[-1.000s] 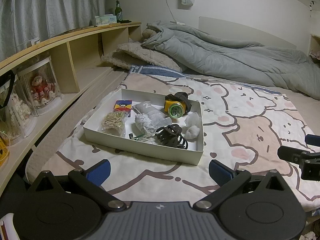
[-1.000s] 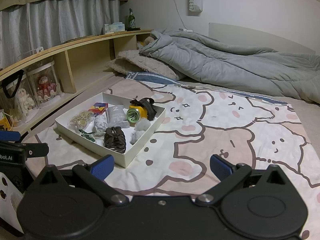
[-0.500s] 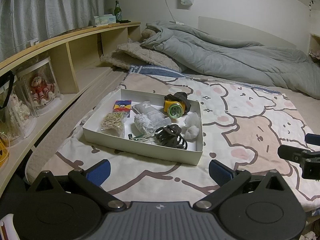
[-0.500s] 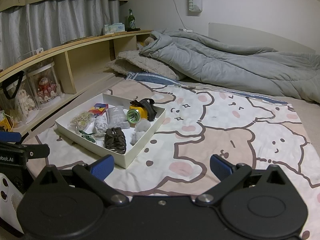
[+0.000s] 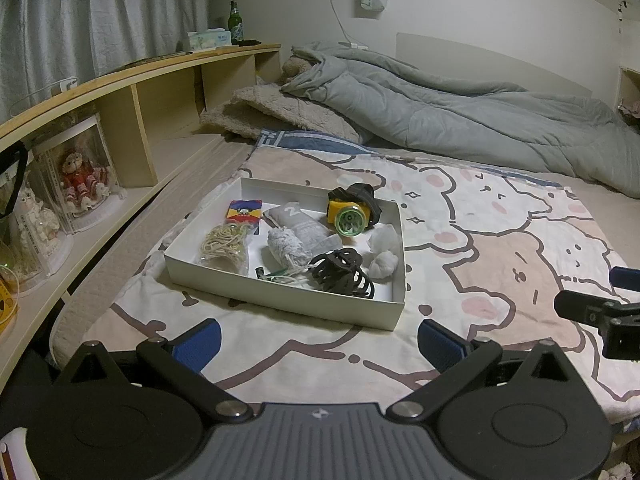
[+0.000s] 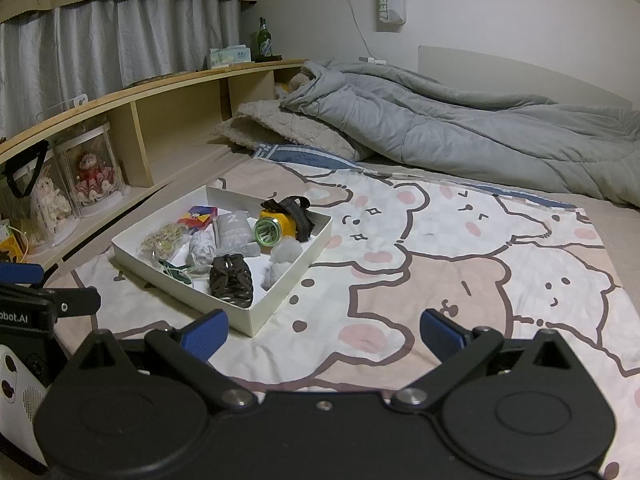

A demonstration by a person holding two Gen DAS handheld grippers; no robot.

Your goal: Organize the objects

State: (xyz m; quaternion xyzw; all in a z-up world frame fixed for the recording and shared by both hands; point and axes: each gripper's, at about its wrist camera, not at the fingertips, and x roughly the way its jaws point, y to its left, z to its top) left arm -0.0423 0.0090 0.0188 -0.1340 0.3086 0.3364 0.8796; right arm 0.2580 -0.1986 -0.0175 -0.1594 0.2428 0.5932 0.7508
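White tray [image 5: 280,300] sits centre frame on the bear-print sheet [image 5: 500,240], holding a yellow headlamp [image 5: 350,216], black hair claw [image 5: 340,272], grey pouch [image 5: 300,224] and rubber bands [image 5: 224,242]. Grey duvet [image 5: 440,108] lies behind; shelf [image 5: 120,92] upper left. Left gripper [image 5: 319,340] and right gripper [image 6: 323,332] both spread wide, empty, short of the tray.

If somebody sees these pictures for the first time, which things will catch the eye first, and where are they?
The shallow white cardboard box on the bear-print bedsheet draws the eye first. Inside, the yellow headlamp with a green lens sits at the far right corner, and the black plastic hair clip lies near the front wall. Behind, a rumpled grey quilt covers the far end of the bed.
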